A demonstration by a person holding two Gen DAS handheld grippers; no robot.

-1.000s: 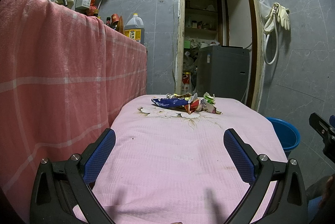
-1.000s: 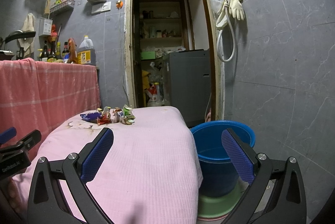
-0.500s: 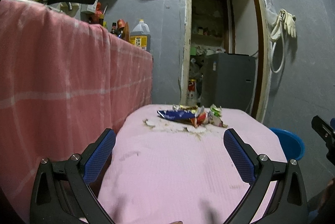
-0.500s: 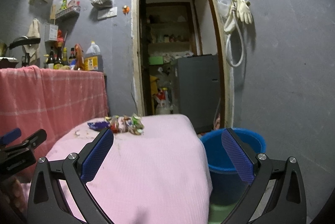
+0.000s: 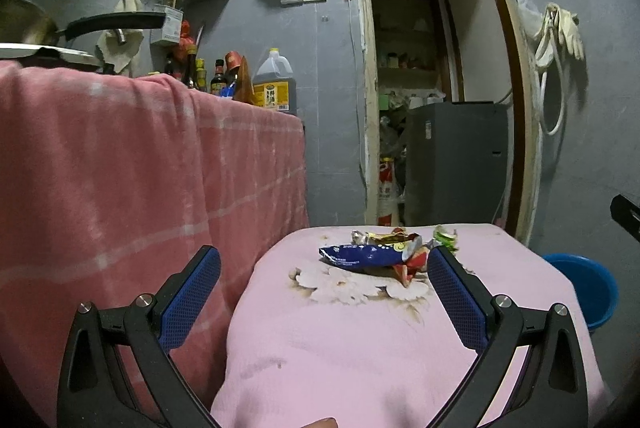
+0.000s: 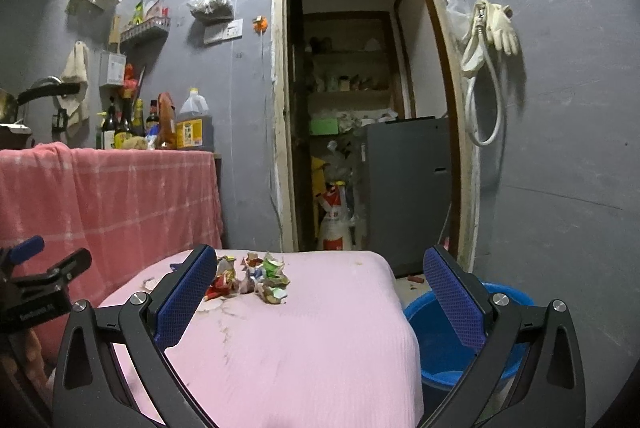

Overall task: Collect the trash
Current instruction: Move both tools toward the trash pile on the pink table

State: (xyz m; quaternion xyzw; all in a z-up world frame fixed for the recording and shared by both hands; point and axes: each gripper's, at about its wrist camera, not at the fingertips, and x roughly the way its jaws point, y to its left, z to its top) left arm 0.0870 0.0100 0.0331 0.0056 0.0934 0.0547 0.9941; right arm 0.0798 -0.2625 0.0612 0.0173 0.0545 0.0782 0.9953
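While wrappers lie ahead, blue bucket beside table.

One blue bucket, one heap of wrappers, one oil jug, two grippers, both spread wide.

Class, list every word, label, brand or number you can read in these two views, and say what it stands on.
None reads clearly.
Oil jug yellow label: blurred.
Blue snack wrapper: print too small.
White sack in doorway: red marks, illegible.
Left gripper body: white lettering, blurred.
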